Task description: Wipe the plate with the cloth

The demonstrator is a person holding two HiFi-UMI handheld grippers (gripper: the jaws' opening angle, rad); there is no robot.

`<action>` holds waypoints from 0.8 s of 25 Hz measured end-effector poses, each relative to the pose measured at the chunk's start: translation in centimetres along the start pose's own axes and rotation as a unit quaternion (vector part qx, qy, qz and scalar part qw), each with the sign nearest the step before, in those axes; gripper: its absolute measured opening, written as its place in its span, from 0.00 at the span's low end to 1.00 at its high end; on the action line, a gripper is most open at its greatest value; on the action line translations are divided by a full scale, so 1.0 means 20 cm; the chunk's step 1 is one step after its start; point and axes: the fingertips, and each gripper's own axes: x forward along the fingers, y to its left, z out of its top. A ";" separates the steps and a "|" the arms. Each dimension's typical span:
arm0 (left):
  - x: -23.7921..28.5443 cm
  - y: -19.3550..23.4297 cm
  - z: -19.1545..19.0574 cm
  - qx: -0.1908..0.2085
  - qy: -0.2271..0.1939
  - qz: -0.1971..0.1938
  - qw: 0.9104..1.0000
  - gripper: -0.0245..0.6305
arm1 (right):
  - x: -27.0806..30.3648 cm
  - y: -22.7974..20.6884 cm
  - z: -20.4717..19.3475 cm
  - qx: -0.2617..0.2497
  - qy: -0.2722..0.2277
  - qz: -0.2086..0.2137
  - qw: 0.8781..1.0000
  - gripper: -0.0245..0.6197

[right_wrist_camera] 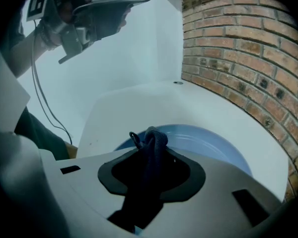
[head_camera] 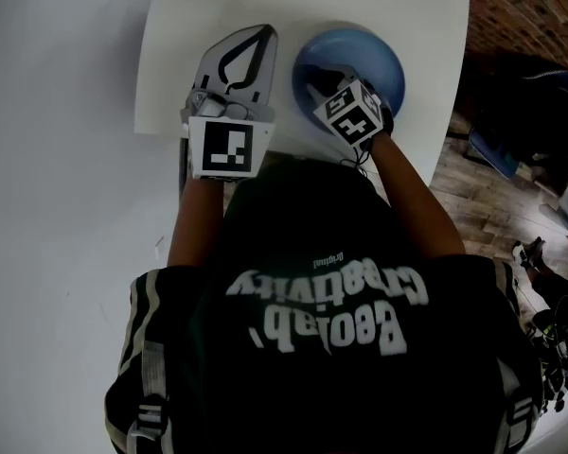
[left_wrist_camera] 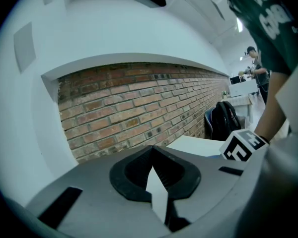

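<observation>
White table (head_camera: 199, 26) stands near a brick wall (left_wrist_camera: 139, 103), and the blue plate (head_camera: 383, 60) sits on it. Over the plate's near side, the right gripper (right_wrist_camera: 150, 155) is clamped on a dark blue cloth (right_wrist_camera: 154, 138), which bunches up between its jaws. Just left of the plate, the left gripper (left_wrist_camera: 152, 152) is held up off the table, tips closed together with nothing between them. Seen upside down, the person's dark shirt (head_camera: 341, 367) reads "Geolab Creativity", with a small "Original" nearby
</observation>
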 end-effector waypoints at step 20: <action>0.00 -0.14 0.10 0.010 -0.021 -0.023 0.999 0.04 | -0.16 0.19 -0.24 -0.017 0.024 0.019 0.999 0.20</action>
